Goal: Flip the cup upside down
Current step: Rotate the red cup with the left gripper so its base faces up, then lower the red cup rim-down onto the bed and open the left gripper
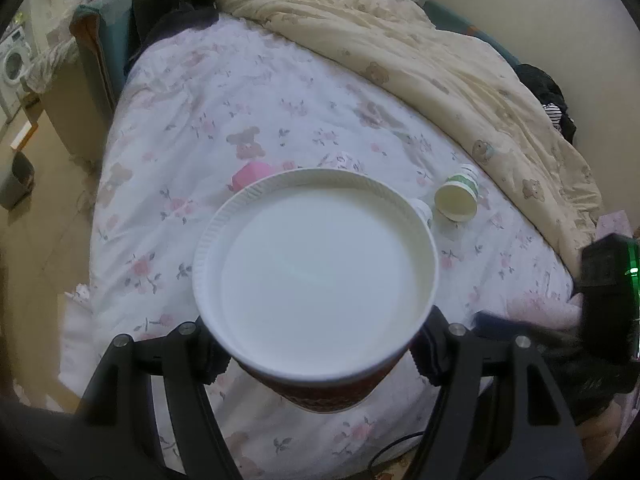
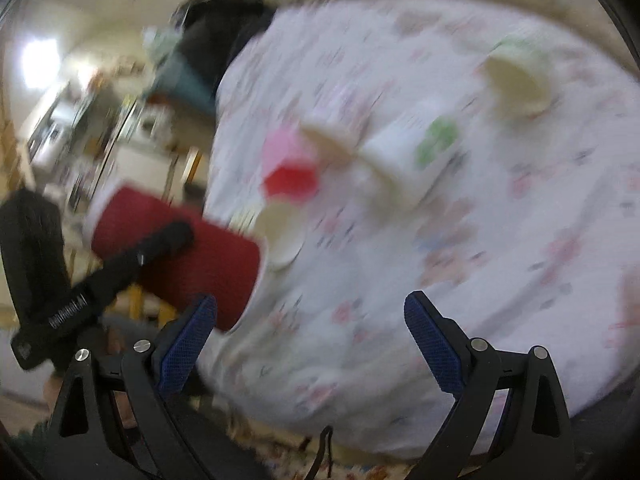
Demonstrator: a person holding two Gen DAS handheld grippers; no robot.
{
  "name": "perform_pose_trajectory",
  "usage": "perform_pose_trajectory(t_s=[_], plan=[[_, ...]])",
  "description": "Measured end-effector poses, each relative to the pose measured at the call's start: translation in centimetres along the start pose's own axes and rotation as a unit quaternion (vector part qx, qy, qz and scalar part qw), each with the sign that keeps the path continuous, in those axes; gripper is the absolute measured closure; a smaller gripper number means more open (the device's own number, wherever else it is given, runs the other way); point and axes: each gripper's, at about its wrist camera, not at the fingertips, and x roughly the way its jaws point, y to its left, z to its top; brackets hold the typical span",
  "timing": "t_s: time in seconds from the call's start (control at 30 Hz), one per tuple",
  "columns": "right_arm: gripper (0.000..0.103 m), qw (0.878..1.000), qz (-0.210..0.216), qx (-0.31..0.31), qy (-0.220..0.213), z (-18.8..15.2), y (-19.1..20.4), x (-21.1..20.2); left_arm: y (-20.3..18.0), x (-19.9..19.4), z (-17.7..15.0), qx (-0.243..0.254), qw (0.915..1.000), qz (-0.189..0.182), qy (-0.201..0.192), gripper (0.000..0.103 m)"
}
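My left gripper (image 1: 316, 354) is shut on a red ribbed paper cup (image 1: 316, 280). The cup's white open mouth faces the camera and fills the middle of the left wrist view. In the blurred right wrist view the same red cup (image 2: 176, 256) lies on its side in the air at the left, with a black finger (image 2: 160, 244) across it. My right gripper (image 2: 310, 316) is open and empty above the bed, just right of the cup.
A floral bedsheet (image 1: 224, 120) covers the bed, with a beige quilt (image 1: 420, 60) at the back. A green-striped cup (image 1: 458, 196) lies on its side. A pink cup (image 2: 290, 168), white cups (image 2: 404, 156) and another cup (image 2: 516, 80) lie on the sheet.
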Motion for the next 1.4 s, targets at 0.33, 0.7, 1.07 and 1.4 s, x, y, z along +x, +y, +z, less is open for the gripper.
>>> perform_pose_trajectory(t_s=[0.33, 0.7, 1.07, 1.4], plan=[[0.000, 0.986, -0.071, 0.097, -0.111, 0.3, -5.5, -6.6, -2.6, 2.8, 0.7, -0.006, 0.9977, 0.067, -0.008, 0.034], [0.000, 0.987, -0.021, 0.129, -0.097, 0.0, -6.5, -6.8, -7.6, 2.0, 1.7, 0.053, 0.9900, 0.120, -0.052, 0.034], [0.000, 0.985, 0.001, 0.147, -0.087, 0.2, -6.8, -6.3, -10.8, 7.1, 0.4, 0.070, 0.9936, 0.087, 0.012, 0.034], [0.000, 0.986, -0.003, 0.143, -0.080, 0.2, -6.7, -6.0, -9.0, 10.4, 0.3, 0.071, 0.9891, 0.128, -0.016, 0.034]])
